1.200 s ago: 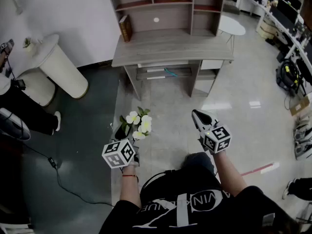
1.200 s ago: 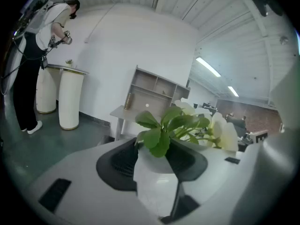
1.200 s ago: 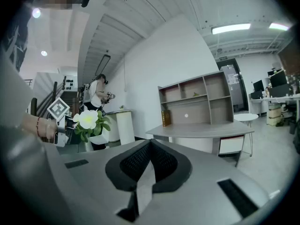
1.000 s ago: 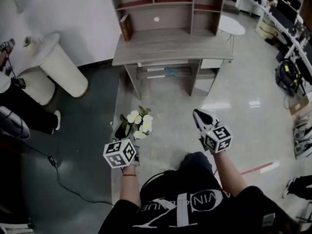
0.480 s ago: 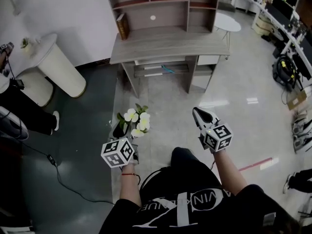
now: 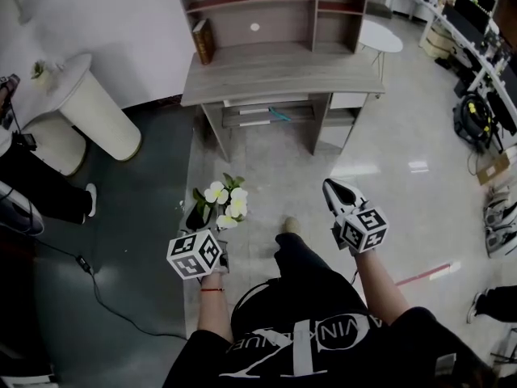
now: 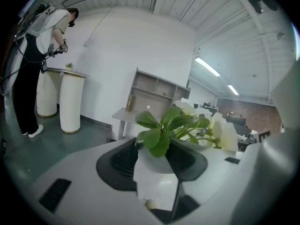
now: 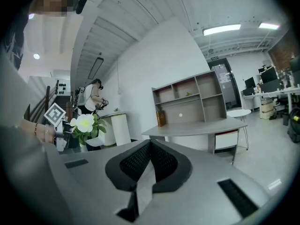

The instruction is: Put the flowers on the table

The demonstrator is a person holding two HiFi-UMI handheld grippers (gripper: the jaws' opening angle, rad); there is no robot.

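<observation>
My left gripper (image 6: 208, 217) is shut on a small white pot of white flowers (image 6: 226, 200) with green leaves, carried upright above the floor. In the left gripper view the pot (image 7: 151, 159) sits between the two dark pads (image 7: 123, 161), leaves and blooms rising over them. My right gripper (image 6: 333, 190) is shut and holds nothing; its pads (image 8: 161, 162) meet. The flowers (image 8: 85, 123) show at the left of the right gripper view. The grey desk (image 6: 279, 75) with a shelf unit stands ahead, some way off.
Two white cylindrical pedestals (image 6: 90, 107) and a standing person (image 6: 32, 186) are at the left. A book (image 6: 203, 40) leans on the desk. A round white side table (image 6: 380, 35) stands at the desk's right. A cable (image 6: 90, 281) runs across the dark floor.
The person carrying the grippers has stepped forward; a foot now shows ahead of the body. Both grippers keep their pose, the left still on the pot.
</observation>
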